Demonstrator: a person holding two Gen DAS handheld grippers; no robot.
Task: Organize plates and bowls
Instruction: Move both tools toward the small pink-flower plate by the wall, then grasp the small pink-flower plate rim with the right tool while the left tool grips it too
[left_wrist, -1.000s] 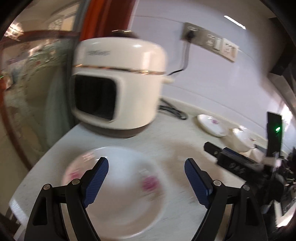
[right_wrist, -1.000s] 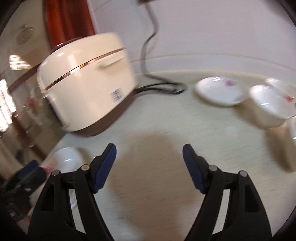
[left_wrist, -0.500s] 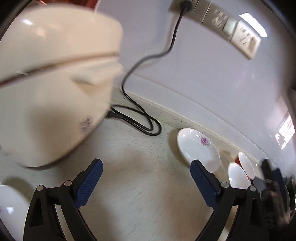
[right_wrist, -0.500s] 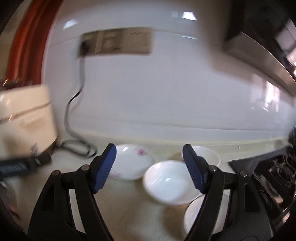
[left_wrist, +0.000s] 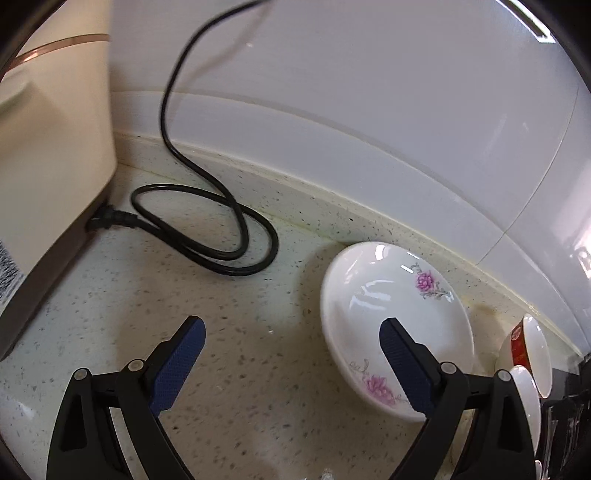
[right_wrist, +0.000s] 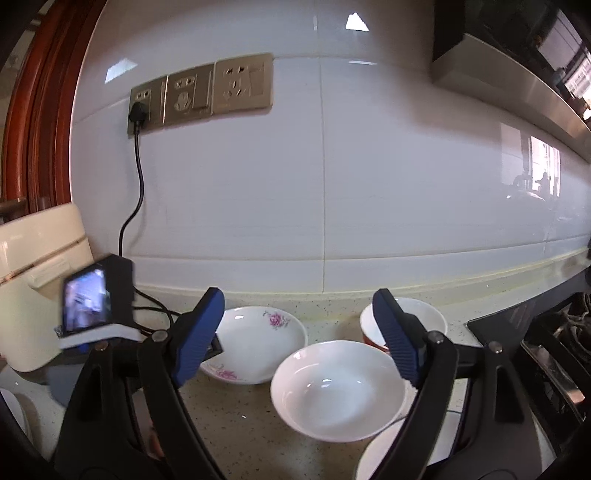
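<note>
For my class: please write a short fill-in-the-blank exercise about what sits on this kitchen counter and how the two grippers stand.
1. The plate by the wall is decorated with pink ____.
2. Both the left gripper and the right gripper have their jaws ____.
3. The black cord runs up to a wall ____.
4. The plain white bowl holds ____.

Missing words: flowers; open; socket; nothing

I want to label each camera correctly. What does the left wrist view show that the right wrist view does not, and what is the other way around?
Only the left wrist view shows the cable's loop lying on the counter and its plug at the cooker's base.

Only the right wrist view shows the wall sockets, the plain white bowl and the stove edge.

Both show the flowered plate, the red-sided bowl, the cream cooker and open, empty jaws.
</note>
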